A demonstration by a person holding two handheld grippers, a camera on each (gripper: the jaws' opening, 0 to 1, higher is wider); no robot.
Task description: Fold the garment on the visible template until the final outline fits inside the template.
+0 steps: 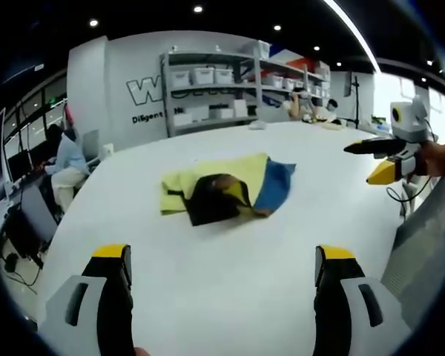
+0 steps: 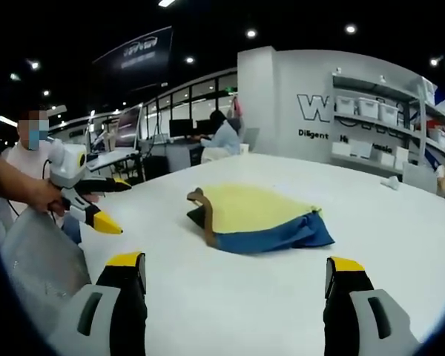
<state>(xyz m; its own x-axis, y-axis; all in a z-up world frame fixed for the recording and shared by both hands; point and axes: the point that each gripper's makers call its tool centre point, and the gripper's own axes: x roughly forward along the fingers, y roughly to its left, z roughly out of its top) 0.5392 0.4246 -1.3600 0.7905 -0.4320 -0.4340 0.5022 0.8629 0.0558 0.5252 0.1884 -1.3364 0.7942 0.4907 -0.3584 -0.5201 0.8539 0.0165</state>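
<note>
Behind the scene, an open workroom with storage shelves (image 1: 237,81) is seen. Across mid-frame a large white desk (image 1: 208,274) spreads, and no template outline can be made out on it. At centre frame the garment (image 1: 226,189), yellow, blue and dark, lies bunched rather than squared, so most folding is judged left. At the bottom, the left hand-held gripper (image 1: 222,259) and the right hand-held gripper (image 2: 236,271) are held wide, empty, short of the cloth.

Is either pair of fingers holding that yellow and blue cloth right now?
No. The cloth lies bunched on the white table, apart from both open grippers, left and right.
</note>
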